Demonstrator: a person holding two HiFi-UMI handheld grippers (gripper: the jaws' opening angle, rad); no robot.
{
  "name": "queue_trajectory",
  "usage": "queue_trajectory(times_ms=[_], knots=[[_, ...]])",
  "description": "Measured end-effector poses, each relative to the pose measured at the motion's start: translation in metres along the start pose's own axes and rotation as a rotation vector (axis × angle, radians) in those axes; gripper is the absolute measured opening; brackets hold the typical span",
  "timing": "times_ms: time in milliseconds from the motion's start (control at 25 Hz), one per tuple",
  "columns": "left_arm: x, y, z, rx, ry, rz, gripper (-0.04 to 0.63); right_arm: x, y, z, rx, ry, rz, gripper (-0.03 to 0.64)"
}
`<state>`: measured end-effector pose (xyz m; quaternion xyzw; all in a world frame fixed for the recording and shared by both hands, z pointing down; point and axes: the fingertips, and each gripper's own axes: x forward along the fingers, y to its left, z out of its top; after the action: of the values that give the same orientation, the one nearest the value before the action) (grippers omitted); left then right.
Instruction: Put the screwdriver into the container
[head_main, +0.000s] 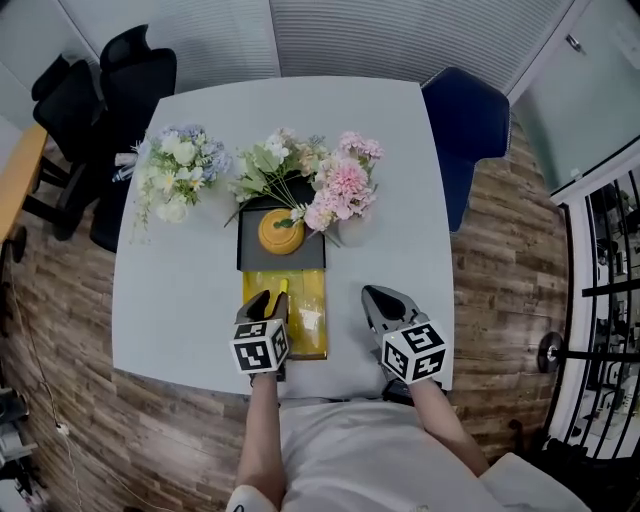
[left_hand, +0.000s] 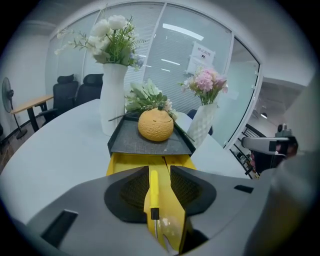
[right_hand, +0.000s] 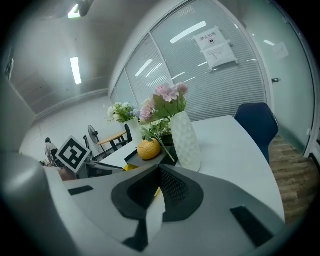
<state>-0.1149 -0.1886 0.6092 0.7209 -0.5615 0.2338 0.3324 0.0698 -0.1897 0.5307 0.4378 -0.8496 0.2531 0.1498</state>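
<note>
Lying in the yellow container (head_main: 312, 302) on the worktop (head_main: 180, 300), the screwdriver (left_hand: 153, 187) shows between the wide-spread jaws of the left claw (left_hand: 160, 171) (untouched by them); the right claw (right_hand: 159, 171), just beside, is closed on nothing

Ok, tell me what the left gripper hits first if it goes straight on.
The left gripper would probably meet the screwdriver lying in the yellow container first; depth is unclear.

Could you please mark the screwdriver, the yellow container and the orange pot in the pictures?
screwdriver (left_hand: 153, 192), left gripper view, on its yellow handle.
yellow container (left_hand: 130, 161), left gripper view, on its far wall.
orange pot (left_hand: 156, 125), left gripper view, on its body.
</note>
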Motion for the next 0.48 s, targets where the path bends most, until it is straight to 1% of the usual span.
queue_trajectory(times_ms=[480], knots=[[-0.055, -0.012, 0.025, 0.022, -0.140, -0.008, 0.075, -0.019, 0.029, 0.025, -0.064, -0.086, 0.035, 0.015]])
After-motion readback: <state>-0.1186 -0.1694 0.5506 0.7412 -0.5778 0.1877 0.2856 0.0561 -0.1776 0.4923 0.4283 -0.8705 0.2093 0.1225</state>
